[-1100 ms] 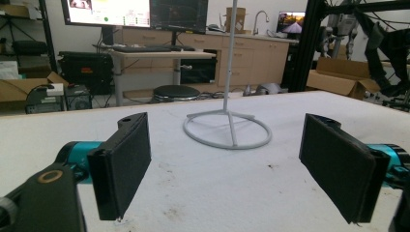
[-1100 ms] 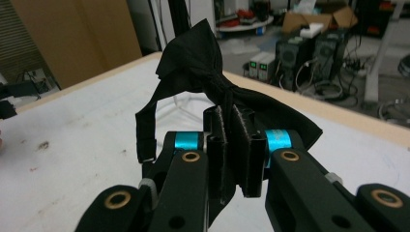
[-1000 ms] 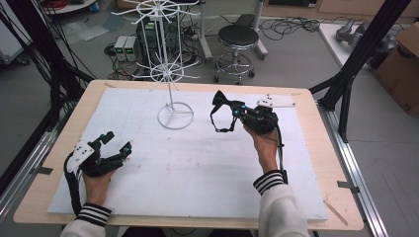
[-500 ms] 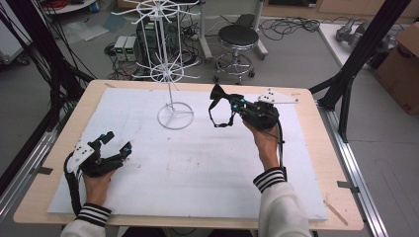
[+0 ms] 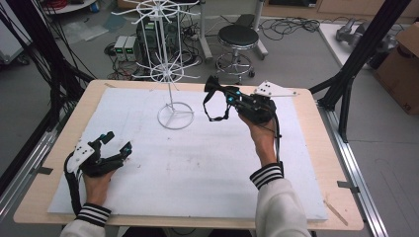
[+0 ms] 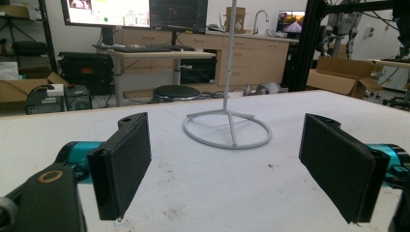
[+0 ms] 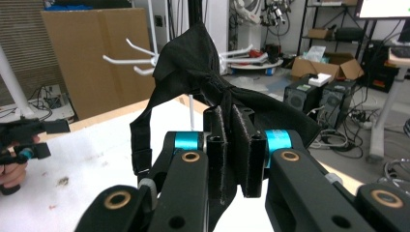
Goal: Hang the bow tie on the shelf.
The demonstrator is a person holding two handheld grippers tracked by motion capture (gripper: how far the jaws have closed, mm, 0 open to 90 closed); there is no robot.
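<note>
My right gripper (image 5: 231, 98) is raised above the white table mat (image 5: 207, 163), shut on a black cloth piece (image 5: 213, 87) whose strap loop hangs below it. In the right gripper view the pads of this gripper (image 7: 234, 126) pinch the cloth (image 7: 193, 58), which bunches up beyond the jaws. Just left of the cloth stands a white wire rack (image 5: 175, 116) with hook arms (image 7: 135, 60). My left gripper (image 5: 117, 142) rests low at the mat's left side, open, with nothing between its pads (image 6: 232, 164); the rack's ring base (image 6: 227, 130) lies ahead of it.
The wooden table edge (image 5: 316, 128) borders the mat. Black frame posts (image 5: 356, 64) rise at the right, cables hang at the left. A stool (image 5: 238, 37) and small boxes sit on the floor behind the table.
My right gripper has risen with the black cloth and drifted slightly toward the rack. The left gripper has stayed put.
</note>
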